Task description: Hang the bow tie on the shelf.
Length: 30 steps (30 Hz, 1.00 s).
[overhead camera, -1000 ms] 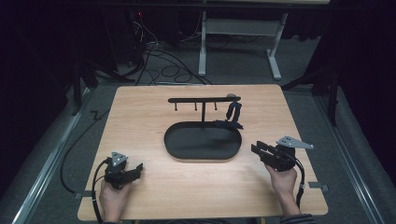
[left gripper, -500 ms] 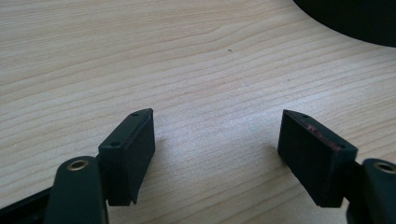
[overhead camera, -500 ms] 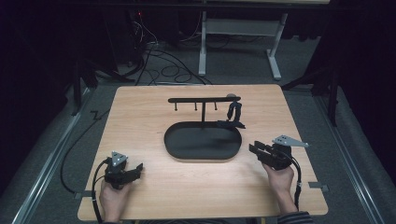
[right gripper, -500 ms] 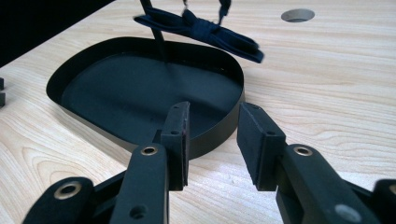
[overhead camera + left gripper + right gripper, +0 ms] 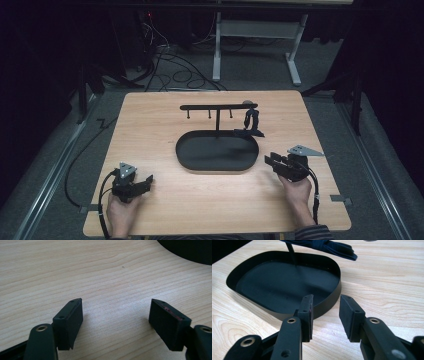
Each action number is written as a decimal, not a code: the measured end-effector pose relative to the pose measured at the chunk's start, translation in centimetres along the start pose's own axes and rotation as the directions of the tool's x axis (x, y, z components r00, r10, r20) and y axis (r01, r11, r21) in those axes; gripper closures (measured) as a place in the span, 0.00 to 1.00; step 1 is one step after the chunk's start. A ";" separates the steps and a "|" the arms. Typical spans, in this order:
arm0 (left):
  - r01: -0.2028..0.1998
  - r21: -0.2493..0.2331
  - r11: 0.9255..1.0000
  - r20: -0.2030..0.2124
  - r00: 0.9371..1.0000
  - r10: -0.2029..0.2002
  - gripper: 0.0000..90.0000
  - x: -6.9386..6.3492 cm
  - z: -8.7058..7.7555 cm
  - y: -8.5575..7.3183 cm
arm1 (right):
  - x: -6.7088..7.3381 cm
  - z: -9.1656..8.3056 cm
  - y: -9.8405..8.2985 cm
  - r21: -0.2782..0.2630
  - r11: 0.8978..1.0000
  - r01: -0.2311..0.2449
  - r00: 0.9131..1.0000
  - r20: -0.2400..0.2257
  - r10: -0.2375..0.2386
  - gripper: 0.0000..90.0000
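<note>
Centrally on the table (image 5: 150, 200) sits a black oval tray (image 5: 217, 152) with a low upright wall — nothing lies in its dark, matte floor. A thin post (image 5: 217, 122) rises from the tray's far part and carries a black crossbar (image 5: 217, 106) with small pegs hanging under it. From the bar's right end hangs a dark strap (image 5: 250, 122), its lower end resting on the wood just beside the tray's far right rim; in the right gripper view it shows as folded dark-blue fabric (image 5: 329, 246) lying past the tray.

Close by, the right gripper (image 5: 272, 161) points at the tray's right end, near it but apart. In the right gripper view (image 5: 325, 315) its jaws stand partly apart with nothing between them, and the tray wall (image 5: 329, 302) curves just beyond the tips. A hand (image 5: 299, 192) grips it from below, and a grey plate (image 5: 305, 150) sits on top.

The left gripper (image 5: 145, 181) rests at the near left of the table, well apart from the tray. Its own view (image 5: 116, 317) shows the jaws wide apart over bare wood — nothing held — with the tray's edge (image 5: 190, 252) in the far corner.
</note>
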<state>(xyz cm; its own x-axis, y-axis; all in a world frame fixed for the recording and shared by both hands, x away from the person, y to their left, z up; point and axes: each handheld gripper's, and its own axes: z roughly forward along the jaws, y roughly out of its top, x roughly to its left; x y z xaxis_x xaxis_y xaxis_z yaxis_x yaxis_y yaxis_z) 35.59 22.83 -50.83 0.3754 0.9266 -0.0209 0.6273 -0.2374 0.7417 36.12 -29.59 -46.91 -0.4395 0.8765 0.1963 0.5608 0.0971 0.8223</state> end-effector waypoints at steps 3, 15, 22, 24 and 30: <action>0.000 0.000 1.000 0.000 1.000 0.000 0.31 0.0 0.0 0.0 | 0.0 0.2 -0.1 0.009 1.000 0.007 1.000 0.010 -0.007 0.72; 0.000 0.000 1.000 0.000 1.000 0.000 0.31 0.0 0.0 0.0 | 0.1 1.3 -0.7 0.051 0.999 0.014 0.999 0.034 -0.016 0.69; 0.000 0.000 1.000 0.000 1.000 0.000 0.31 0.0 0.0 0.0 | 0.3 1.7 -0.8 0.074 0.997 0.031 0.998 0.052 -0.035 0.68; 0.000 0.000 1.000 0.000 1.000 0.000 0.31 0.0 0.0 0.0 | 0.4 1.8 -0.9 0.079 0.996 0.042 0.997 0.059 -0.047 0.68; 0.000 0.000 1.000 0.000 1.000 0.000 0.31 0.0 0.0 0.0 | 0.6 2.2 -1.0 0.098 0.993 0.058 0.995 0.076 -0.066 0.68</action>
<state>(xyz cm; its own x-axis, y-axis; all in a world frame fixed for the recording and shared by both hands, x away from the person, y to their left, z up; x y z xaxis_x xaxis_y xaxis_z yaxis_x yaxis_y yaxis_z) 35.59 22.83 -50.83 0.3754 0.9266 -0.0209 0.6273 -0.2374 0.7418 36.88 -28.14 -48.83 -0.4209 0.9015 0.1007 0.6003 0.1936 0.7760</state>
